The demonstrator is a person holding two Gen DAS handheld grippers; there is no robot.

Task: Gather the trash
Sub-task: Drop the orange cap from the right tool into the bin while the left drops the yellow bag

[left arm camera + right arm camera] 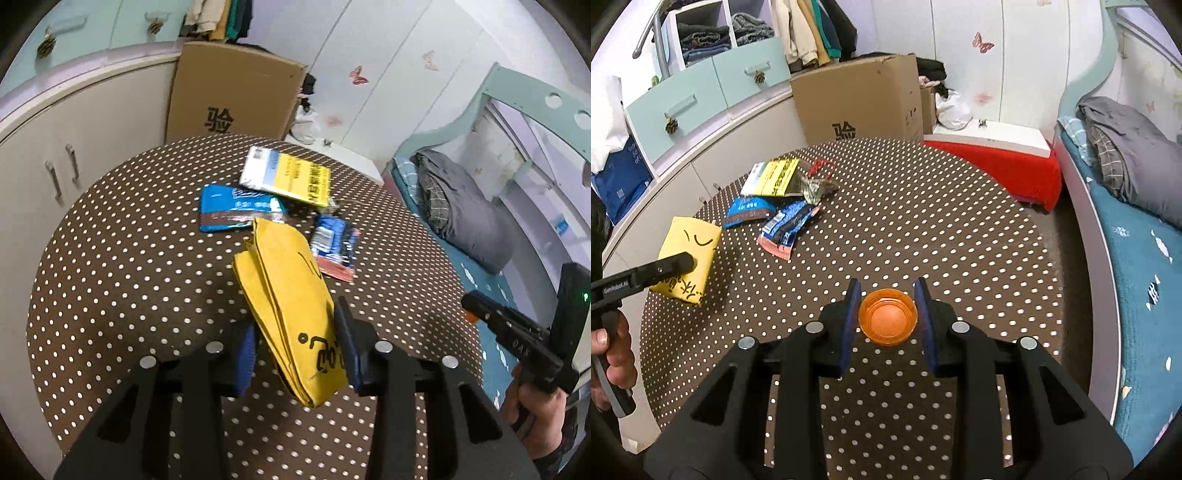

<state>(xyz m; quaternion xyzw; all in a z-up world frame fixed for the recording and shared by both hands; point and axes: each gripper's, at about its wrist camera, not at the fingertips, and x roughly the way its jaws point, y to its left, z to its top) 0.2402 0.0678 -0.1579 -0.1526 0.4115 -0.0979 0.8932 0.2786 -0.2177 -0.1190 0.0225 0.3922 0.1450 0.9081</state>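
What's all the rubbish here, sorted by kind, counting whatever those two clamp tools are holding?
Folded yellow paper bag, between the left gripper fingers: 1
Orange plastic cap, between the right gripper fingers: 1
Blue snack wrappers on the dotted table: 2
Yellow-and-white packet: 1
Crumpled clear wrapper: 1
Total: 6

Evenly, softly lit indoors; source unseen. Faint shadows on the dotted tablecloth (960, 229). Strong fisheye bending, dark vignette at corners. Slight blur on the yellow bag (291, 314); no harsh glare.
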